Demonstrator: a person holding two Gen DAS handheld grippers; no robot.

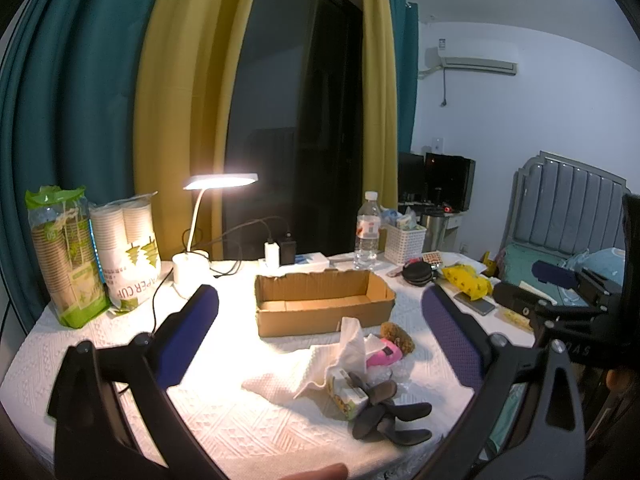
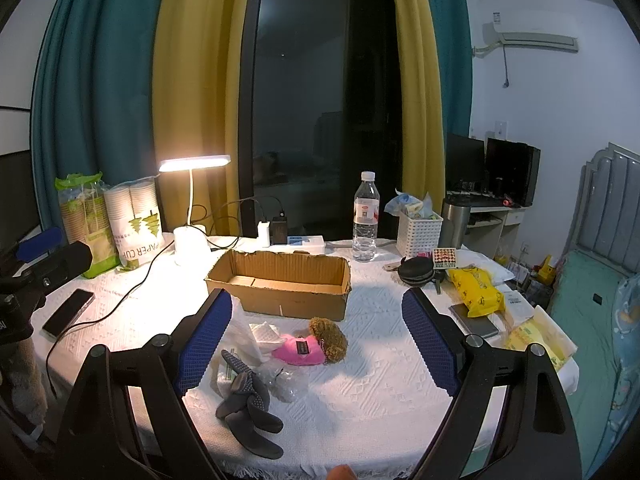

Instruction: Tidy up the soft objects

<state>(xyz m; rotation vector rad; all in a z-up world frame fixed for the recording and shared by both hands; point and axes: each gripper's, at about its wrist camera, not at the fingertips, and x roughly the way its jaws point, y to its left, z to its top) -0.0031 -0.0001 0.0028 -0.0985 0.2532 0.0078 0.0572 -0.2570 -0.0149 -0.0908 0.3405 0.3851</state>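
Both my tools, left (image 1: 320,336) and right (image 2: 318,334), hover wide open and empty; the box (image 2: 280,280) holds nothing, and plush (image 2: 310,344), tissues (image 1: 352,356), gloves (image 2: 248,404) lie unsorted on the desk (image 2: 380,380).

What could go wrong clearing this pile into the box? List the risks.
1. The pink plush toy, tissue pack and grey insoles lie bunched together, so a grasp may drag a neighbour.
2. The lamp cable trails across the table near the cardboard box; a hand-held gripper could snag it.
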